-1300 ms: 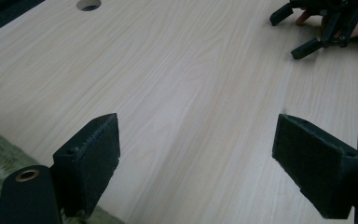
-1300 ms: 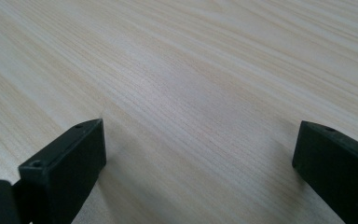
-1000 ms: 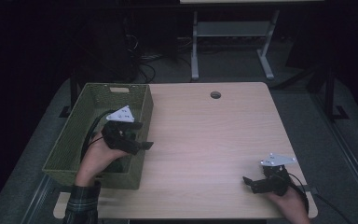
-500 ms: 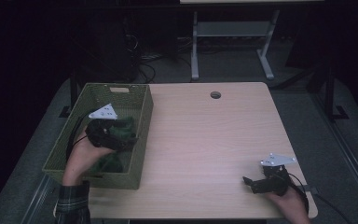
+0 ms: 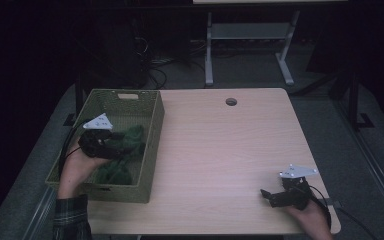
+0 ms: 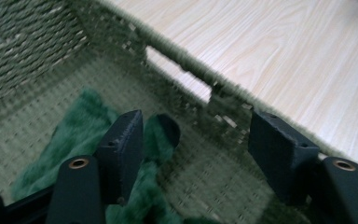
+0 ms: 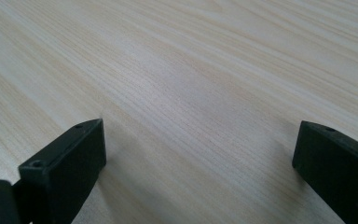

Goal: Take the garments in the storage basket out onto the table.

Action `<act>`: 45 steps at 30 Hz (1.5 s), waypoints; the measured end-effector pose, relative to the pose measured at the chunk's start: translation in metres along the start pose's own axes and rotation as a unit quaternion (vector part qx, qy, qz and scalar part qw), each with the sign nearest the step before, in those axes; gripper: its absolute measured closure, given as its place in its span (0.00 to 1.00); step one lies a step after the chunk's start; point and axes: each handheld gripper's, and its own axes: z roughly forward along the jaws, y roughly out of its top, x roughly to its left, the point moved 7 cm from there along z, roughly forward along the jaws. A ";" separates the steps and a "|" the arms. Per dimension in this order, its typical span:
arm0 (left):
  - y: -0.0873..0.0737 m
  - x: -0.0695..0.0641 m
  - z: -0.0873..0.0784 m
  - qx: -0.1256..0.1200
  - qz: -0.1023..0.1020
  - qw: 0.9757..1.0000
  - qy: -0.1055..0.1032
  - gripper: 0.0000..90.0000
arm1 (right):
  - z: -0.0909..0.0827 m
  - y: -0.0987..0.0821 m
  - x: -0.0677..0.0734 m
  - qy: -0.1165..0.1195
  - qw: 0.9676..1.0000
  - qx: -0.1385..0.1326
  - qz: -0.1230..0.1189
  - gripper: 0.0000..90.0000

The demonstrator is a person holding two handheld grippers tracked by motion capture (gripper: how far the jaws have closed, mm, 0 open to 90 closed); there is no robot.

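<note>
Left gripper (image 6: 193, 154) closing, half open over green fuzzy cloth (image 6: 81, 140) at basket (image 5: 145, 172), nine o'clock; probably soft, light; pinch a raised fold.

The left hand (image 5: 77, 162) comes in from the near left, its plaid sleeve (image 5: 72, 220) at the near edge. The left gripper (image 6: 193, 135) it holds points right and down; its 2 jaws have just been closing and stand apart, pressing nothing. The right hand (image 5: 312, 220) rests near right, its right gripper (image 7: 196, 149) pointing left with jaws wide apart.
</note>
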 end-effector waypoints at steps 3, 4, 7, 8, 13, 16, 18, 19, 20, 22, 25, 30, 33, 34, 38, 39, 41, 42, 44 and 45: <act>-0.007 0.007 0.001 0.009 -0.008 1.000 0.010 0.43 | 0.000 0.000 0.000 0.000 1.000 0.000 0.000 0.02; -0.009 0.008 0.001 0.012 -0.010 1.000 0.012 0.43 | 0.000 0.000 0.000 0.000 1.000 0.000 0.000 0.02; -0.016 0.014 0.002 0.026 -0.013 0.999 0.022 0.44 | 0.000 0.000 0.000 0.000 1.000 0.000 0.000 0.02; -0.018 0.015 0.003 0.029 -0.017 0.999 0.023 0.44 | 0.000 0.000 0.000 0.000 1.000 0.000 0.000 0.02; -0.025 0.021 0.005 0.033 -0.024 0.999 0.024 0.45 | 0.000 0.000 0.000 0.000 1.000 0.000 0.000 0.02; -0.031 0.026 0.008 0.039 -0.028 0.998 0.030 0.45 | 0.000 0.000 0.000 0.000 1.000 0.000 0.000 0.02; -0.035 0.029 0.010 0.050 -0.033 0.998 0.037 0.45 | 0.000 0.000 0.000 0.000 1.000 0.000 0.000 0.02; -0.037 0.031 0.012 0.057 -0.030 0.997 0.039 0.46 | 0.000 0.000 0.000 0.000 1.000 0.000 0.000 0.02; -0.039 0.032 0.014 0.057 -0.031 0.997 0.038 0.46 | 0.000 0.000 0.000 0.000 1.000 0.000 0.000 0.02; -0.042 0.033 0.016 0.065 -0.031 0.997 0.037 0.47 | 0.000 0.000 0.000 0.000 1.000 0.000 0.000 0.02; -0.049 0.038 0.020 0.082 -0.032 0.995 0.040 0.48 | 0.000 0.000 0.000 0.000 1.000 0.000 0.000 0.02; -0.056 0.041 0.027 0.094 -0.042 0.994 0.039 0.48 | 0.000 0.000 0.000 0.000 1.000 0.000 0.000 0.02; -0.060 0.041 0.032 0.103 -0.047 0.993 0.032 0.45 | 0.000 0.000 0.000 0.000 1.000 0.000 0.000 0.02; -0.061 0.041 0.034 0.103 -0.050 0.993 0.028 0.44 | 0.000 0.000 0.000 0.000 1.000 0.000 0.000 0.02; -0.063 0.041 0.038 0.109 -0.054 0.992 0.021 0.40 | 0.000 0.000 0.000 0.000 1.000 0.000 0.000 0.02; -0.064 0.041 0.039 0.110 -0.060 0.992 0.018 0.40 | 0.000 0.000 0.000 0.000 1.000 0.000 0.000 0.02; -0.065 0.040 0.041 0.116 -0.063 0.991 0.013 0.37 | 0.000 0.000 0.000 0.000 1.000 0.000 0.000 0.02; -0.066 0.040 0.042 0.115 -0.065 0.991 0.011 0.36 | 0.000 0.000 0.000 0.000 1.000 0.000 0.000 0.02; -0.066 0.039 0.044 0.118 -0.066 0.991 0.009 0.34 | 0.000 0.000 0.000 0.000 1.000 0.000 0.000 0.02; -0.067 0.039 0.044 0.124 -0.064 0.990 0.009 0.34 | 0.000 0.000 0.000 0.000 1.000 0.000 -0.001 0.02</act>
